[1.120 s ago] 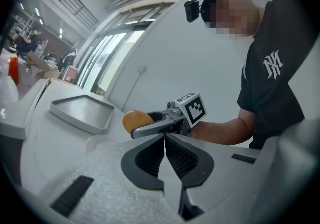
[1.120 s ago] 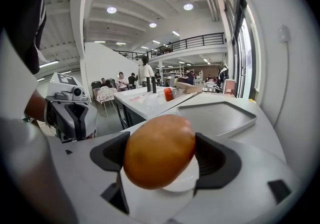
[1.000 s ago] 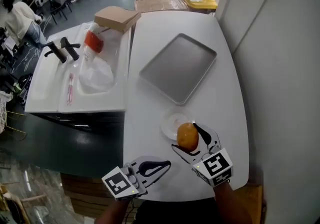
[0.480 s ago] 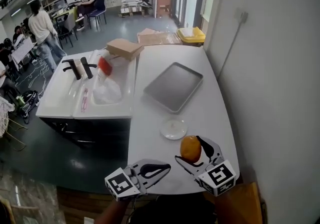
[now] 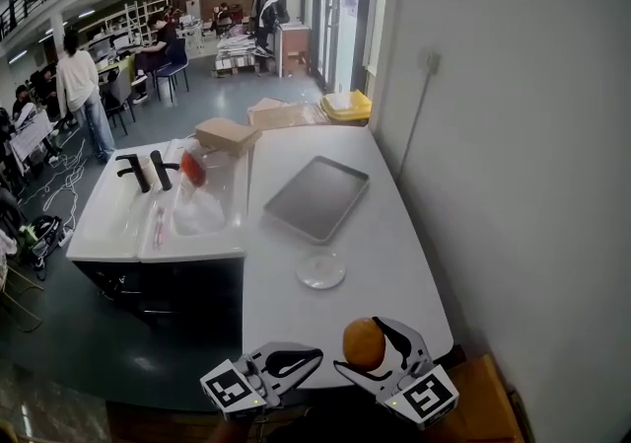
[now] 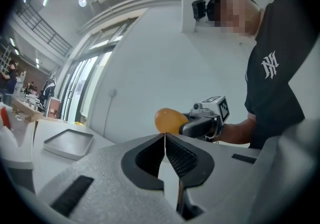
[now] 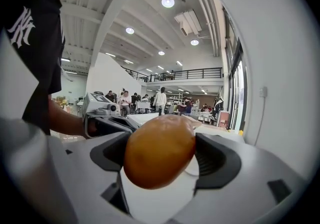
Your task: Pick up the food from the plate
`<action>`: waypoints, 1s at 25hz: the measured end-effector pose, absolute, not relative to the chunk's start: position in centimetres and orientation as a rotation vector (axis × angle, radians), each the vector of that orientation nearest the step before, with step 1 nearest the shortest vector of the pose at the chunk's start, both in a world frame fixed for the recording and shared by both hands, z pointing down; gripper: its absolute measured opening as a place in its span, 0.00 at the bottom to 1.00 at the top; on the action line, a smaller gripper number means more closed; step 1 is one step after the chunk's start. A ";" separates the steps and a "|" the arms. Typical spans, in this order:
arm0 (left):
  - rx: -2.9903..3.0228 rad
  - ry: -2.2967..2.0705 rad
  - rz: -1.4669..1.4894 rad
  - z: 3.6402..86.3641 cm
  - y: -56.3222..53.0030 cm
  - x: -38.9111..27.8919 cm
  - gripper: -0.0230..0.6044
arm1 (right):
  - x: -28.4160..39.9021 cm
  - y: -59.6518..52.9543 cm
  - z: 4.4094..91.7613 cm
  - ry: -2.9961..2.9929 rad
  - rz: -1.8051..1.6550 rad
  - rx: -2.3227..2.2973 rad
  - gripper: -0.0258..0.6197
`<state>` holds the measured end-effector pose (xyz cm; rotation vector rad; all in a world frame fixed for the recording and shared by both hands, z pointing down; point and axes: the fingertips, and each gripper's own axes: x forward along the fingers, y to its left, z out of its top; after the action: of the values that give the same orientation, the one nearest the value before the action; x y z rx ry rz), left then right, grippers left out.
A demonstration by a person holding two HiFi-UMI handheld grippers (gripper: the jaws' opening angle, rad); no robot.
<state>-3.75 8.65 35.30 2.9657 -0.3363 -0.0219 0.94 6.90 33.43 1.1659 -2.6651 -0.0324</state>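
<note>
A round orange-brown piece of food [image 5: 363, 342] is clamped between the jaws of my right gripper [image 5: 364, 347], held up over the near edge of the white table [image 5: 394, 234]. In the right gripper view the food [image 7: 160, 150] fills the gap between both pads. The small white plate [image 5: 321, 271] lies bare on the table, farther out than the food. To the left of the right one, my left gripper [image 5: 314, 356] is shut on nothing; its jaws [image 6: 164, 140] meet tip to tip. From there the food [image 6: 170, 119] shows just beyond them.
A grey metal tray [image 5: 315, 197] lies beyond the plate. A white sink unit [image 5: 118, 224] with black taps [image 5: 148, 171] adjoins the table's left side, and a cardboard box [image 5: 227, 133] sits at its far end. A wall runs along the right. People stand far back.
The right gripper has carried the food back from the plate toward the near table edge. The head view has pulled back and up, so more of the room shows. The left gripper stays shut.
</note>
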 end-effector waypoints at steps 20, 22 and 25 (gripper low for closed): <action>2.985 -0.246 0.107 32.6 10.5 3.2 0.05 | 5.1 11.0 31.6 -2.840 -0.048 1.073 0.67; 3.008 -0.237 0.147 32.4 11.0 4.3 0.05 | 5.6 11.1 31.8 -2.854 -0.033 1.059 0.67; 3.020 -0.256 0.176 32.5 11.1 5.1 0.05 | 6.4 11.2 32.1 -2.874 -0.011 1.038 0.67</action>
<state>5.12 11.11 32.52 3.0197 -0.2565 0.1763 6.42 11.20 32.11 1.0377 -2.8738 -0.0107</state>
